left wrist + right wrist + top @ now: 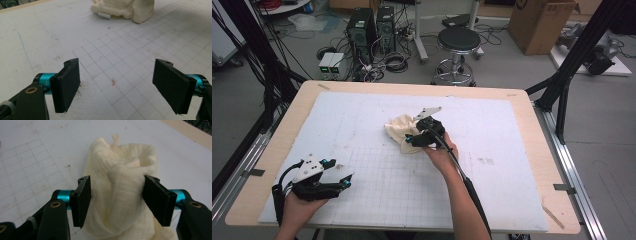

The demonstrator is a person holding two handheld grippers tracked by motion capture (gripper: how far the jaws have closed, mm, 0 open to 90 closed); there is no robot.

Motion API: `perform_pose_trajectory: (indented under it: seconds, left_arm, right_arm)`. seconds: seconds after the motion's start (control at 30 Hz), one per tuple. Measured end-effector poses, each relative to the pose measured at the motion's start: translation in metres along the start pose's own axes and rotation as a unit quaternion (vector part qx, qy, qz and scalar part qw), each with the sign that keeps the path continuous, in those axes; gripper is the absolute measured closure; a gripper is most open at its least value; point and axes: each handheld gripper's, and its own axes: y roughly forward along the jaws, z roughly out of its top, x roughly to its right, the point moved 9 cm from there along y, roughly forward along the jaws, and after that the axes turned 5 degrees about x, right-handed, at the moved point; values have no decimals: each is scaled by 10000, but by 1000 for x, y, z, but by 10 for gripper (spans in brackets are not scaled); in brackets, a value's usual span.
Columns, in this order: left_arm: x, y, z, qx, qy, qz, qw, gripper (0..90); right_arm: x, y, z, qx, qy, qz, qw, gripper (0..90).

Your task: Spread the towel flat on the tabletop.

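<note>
A crumpled cream cloth (pixel 399 131) lies near the middle of the white gridded mat (pixel 362 115). My right gripper (pixel 412 140) is down on the cloth's near side. In the right gripper view its jaws straddle a raised fold of the cloth (pixel 120 182), and the right gripper (pixel 117 197) has one pad touching the fold and the other beside it, without pinching it. My left gripper (pixel 343 172) rests low over the mat's near left corner. In the left gripper view the left gripper (pixel 116 85) is wide open and empty, with the cloth (pixel 125 8) far ahead.
The mat covers a wooden table (pixel 272 150). Beyond the far edge stand a black stool (pixel 458 40), computer towers (pixel 362 27) with cables, and a cardboard box (pixel 539 22). Black frame struts (pixel 562 85) rise at the right.
</note>
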Motion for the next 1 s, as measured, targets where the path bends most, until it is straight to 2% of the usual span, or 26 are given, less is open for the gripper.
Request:
perform_pose_trajectory:
  seconds: [0.03,0.23,0.27,0.33,0.37,0.47,0.53,0.67,0.83,1.0]
  left_arm:
    - [0,0,0,3,0,-1,10000,225]
    - [0,3,0,-22,14,-20,10000,225]
    - [-1,4,0,-30,37,-12,10000,225]
    - [0,5,0,-53,48,-14,10000,225]
    - [0,5,-1,-56,44,-14,10000,225]
    - [1,4,-1,-41,62,-9,10000,225]
    - [0,4,0,-30,48,-3,10000,225]
    - [0,5,0,-41,42,-2,10000,226]
    - [2,6,1,-31,67,1,10000,226]
    - [7,5,3,9,111,-11,9999,226]
  right_arm:
    - [2,6,-4,-18,71,7,10000,442]
    - [4,12,-8,-64,250,29,9997,529]
    - [5,13,-10,-111,260,49,9996,604]
    - [5,14,-11,-149,275,76,9995,637]
    - [4,13,-12,-185,342,138,9991,712]
    - [3,11,-10,-194,380,211,9989,756]
    - [2,7,-6,-174,374,238,9989,769]
    - [3,-6,5,37,433,271,9987,777]
    - [6,-30,16,230,499,314,9980,777]
    - [0,-48,20,249,568,440,9971,777]
